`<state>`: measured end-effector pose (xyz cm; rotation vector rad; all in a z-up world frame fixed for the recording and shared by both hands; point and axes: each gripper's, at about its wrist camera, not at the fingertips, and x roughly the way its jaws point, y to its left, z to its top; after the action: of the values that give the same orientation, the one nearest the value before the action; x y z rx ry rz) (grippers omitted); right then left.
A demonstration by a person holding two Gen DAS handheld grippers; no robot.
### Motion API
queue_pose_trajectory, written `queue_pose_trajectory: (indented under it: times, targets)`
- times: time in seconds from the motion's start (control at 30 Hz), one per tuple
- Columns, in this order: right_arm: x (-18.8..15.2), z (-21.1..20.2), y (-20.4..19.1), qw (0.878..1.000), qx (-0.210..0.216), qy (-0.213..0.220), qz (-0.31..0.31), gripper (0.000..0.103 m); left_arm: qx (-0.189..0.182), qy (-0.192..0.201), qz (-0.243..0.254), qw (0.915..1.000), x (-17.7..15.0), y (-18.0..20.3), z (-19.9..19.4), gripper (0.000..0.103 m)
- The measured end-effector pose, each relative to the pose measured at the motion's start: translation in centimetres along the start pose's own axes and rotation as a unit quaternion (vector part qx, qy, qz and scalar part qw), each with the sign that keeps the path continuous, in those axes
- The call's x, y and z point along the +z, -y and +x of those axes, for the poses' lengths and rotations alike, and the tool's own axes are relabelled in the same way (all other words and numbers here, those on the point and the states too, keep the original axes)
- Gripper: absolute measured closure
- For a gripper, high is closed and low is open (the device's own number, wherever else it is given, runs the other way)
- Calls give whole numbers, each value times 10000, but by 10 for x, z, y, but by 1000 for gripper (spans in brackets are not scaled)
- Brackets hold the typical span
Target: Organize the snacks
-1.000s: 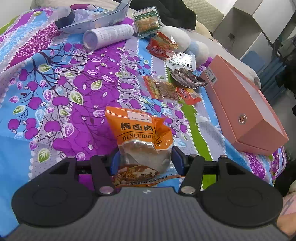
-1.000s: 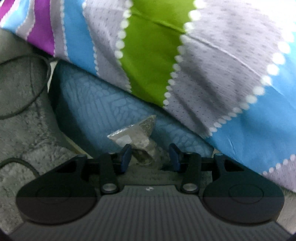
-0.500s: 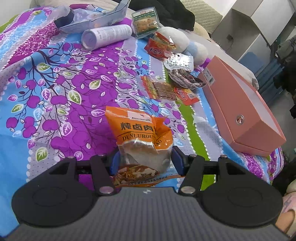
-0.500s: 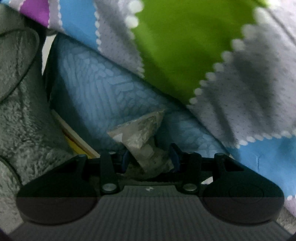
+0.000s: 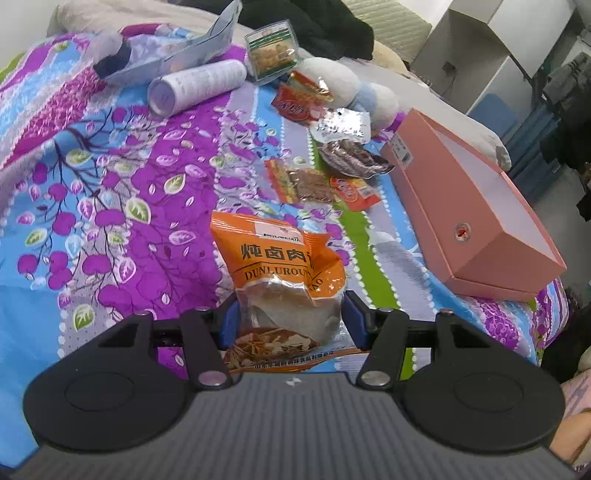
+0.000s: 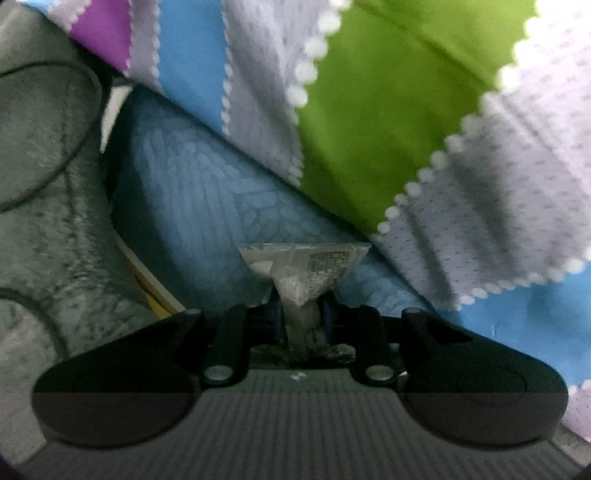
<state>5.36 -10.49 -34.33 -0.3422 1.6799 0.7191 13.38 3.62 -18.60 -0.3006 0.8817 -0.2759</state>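
Observation:
In the left wrist view my left gripper [image 5: 290,314] is shut on an orange snack bag [image 5: 280,269] and holds it above the patterned bedspread [image 5: 110,177]. Beyond it lie several small snack packets [image 5: 314,184] next to an open pink box [image 5: 480,214]. In the right wrist view my right gripper [image 6: 301,319] is shut on a small silvery snack packet [image 6: 306,269], low beside the bed, in front of a blue textured surface [image 6: 207,206]. The rest of that packet is hidden between the jaws.
A white tube [image 5: 195,85], a clear tray of snacks [image 5: 273,51], plush toys [image 5: 354,88] and dark clothing [image 5: 314,26] lie at the far end of the bed. The bedspread's hanging edge [image 6: 406,110] and a grey furry rug [image 6: 44,221] surround the right gripper.
My right gripper has closed tightly on the silvery packet, which now stands straight between the jaws. The left gripper keeps its hold on the orange bag and has barely moved.

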Motion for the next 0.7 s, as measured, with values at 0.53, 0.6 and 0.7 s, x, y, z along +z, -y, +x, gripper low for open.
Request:
queue_pose_trajectory:
  times: [0.53, 0.6, 0.7]
  targets:
    - [-32, -100, 24, 9869, 186, 1524, 493, 80, -167, 70, 449, 9988, 10, 41, -16, 41]
    - [-38, -110, 21, 9825, 209, 1761, 574, 80, -200, 73, 497, 9985, 12, 47, -17, 41]
    - [-45, -133, 20, 9726, 222, 2190, 746, 80, -221, 90, 586, 9980, 19, 55, -17, 41]
